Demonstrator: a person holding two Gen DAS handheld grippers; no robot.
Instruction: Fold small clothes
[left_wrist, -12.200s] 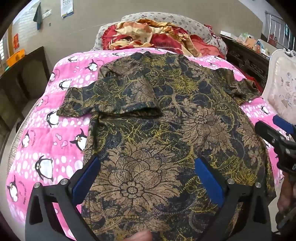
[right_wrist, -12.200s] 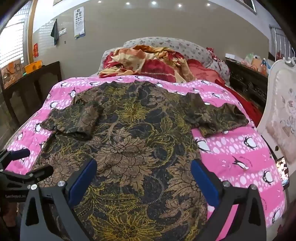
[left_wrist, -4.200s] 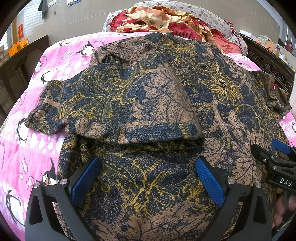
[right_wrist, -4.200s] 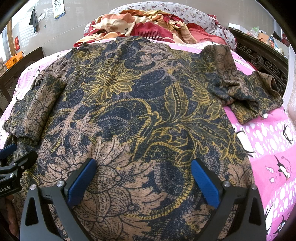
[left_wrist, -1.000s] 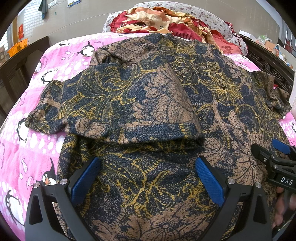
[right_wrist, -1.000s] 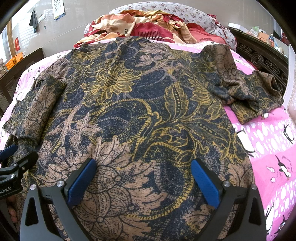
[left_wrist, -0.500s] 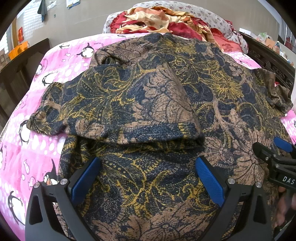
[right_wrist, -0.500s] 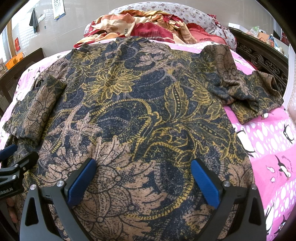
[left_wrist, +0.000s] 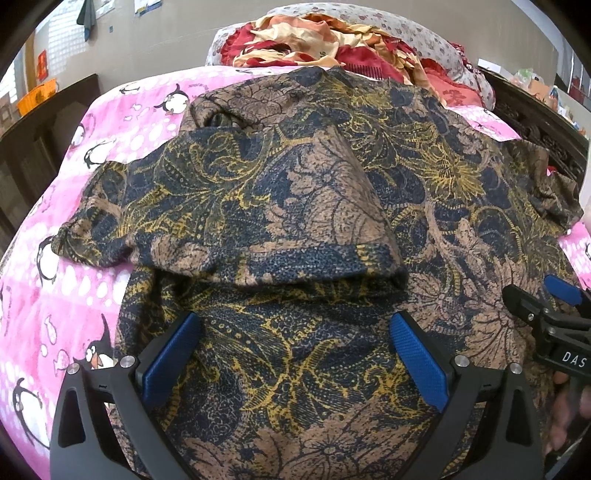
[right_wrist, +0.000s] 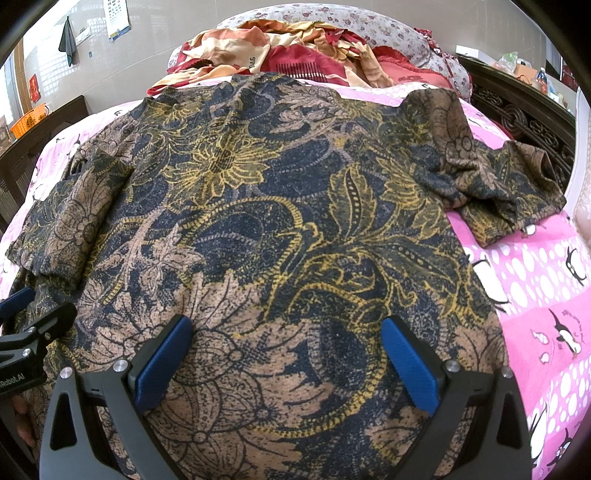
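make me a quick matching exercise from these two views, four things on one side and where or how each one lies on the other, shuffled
Things:
1. left sleeve
2. right sleeve
3. crumpled red and cream blanket
4. penguin bedsheet

States:
A. pink, spread under the floral shirt
B. bunched at the head of the bed
C. folded in across the shirt's body
D. lying out to the side on the sheet, not folded in

Pairs: 1-C, 2-D, 3-B, 4-A
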